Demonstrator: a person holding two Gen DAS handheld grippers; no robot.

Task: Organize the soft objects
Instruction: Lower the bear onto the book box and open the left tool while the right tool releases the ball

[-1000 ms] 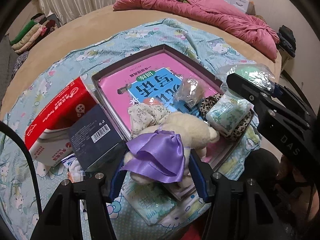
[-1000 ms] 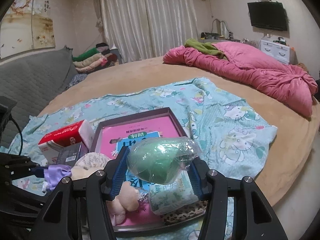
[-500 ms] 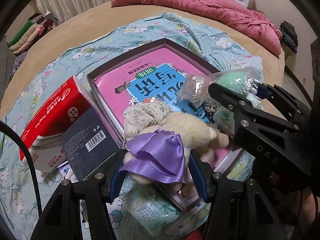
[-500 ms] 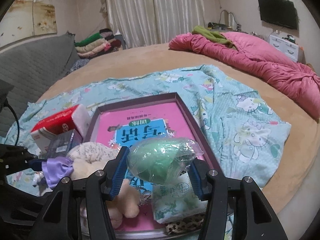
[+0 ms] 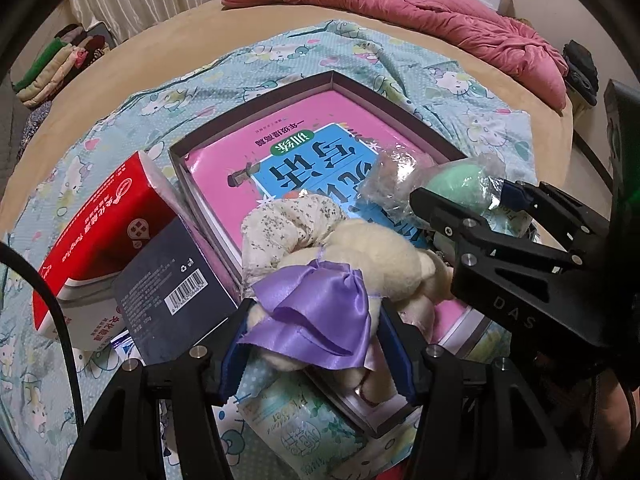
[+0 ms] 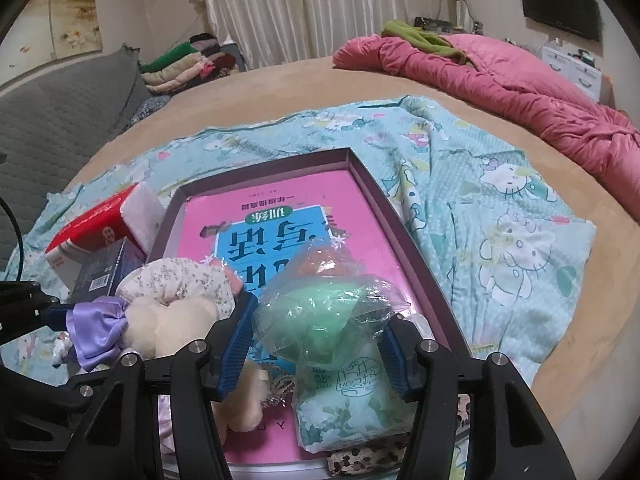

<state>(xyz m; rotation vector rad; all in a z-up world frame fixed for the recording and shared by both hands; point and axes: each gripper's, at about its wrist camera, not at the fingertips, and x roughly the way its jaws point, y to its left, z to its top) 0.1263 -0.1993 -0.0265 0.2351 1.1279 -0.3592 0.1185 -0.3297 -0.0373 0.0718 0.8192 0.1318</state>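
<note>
A green soft object in clear plastic wrap (image 6: 320, 320) is being held between the blue jaws of the right gripper (image 6: 318, 350), above a shallow box (image 6: 394, 222) that is lying on the bed. A pink and blue book (image 6: 276, 224) is lying inside the box. At the left, a cream plush toy with a purple bow (image 6: 160, 326) is being gripped by the left gripper (image 6: 52, 316). A tissue pack (image 6: 352, 404) is seen below the green object.

tray's (image 6: 376, 200) far half open, boxes (image 5: 120, 240) leftward
</note>
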